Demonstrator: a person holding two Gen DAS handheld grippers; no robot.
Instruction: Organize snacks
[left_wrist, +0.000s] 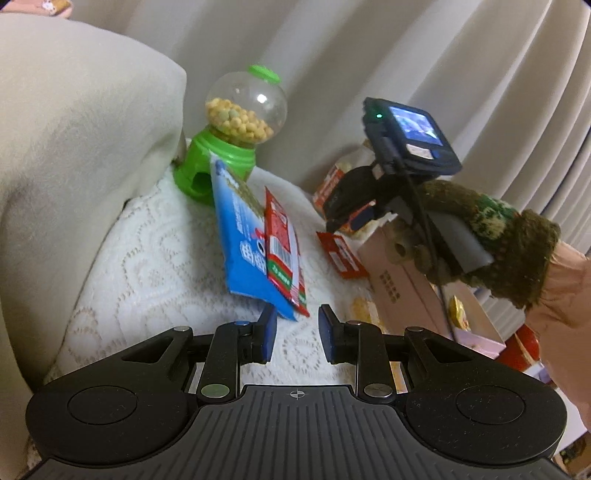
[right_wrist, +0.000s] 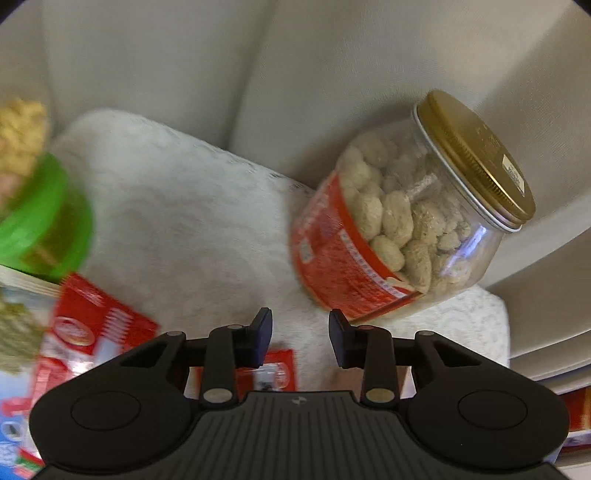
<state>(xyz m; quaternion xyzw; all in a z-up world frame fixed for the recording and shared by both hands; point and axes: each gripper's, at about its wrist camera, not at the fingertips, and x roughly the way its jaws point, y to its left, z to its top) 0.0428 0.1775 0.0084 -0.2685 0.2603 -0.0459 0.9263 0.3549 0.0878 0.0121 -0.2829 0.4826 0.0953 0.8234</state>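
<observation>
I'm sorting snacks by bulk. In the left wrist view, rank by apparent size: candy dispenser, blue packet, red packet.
1. Blue packet
2. Candy dispenser, close to the blue packet and farther back, so unsure
3. Red packet

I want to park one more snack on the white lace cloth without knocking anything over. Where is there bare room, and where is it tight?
Bare lace cloth lies between the cream cushion and the leaning blue packet. Another open patch runs between the green candy dispenser and the gold-lidded jar. It is crowded around the red packet, the small red packet and the pink box.
</observation>
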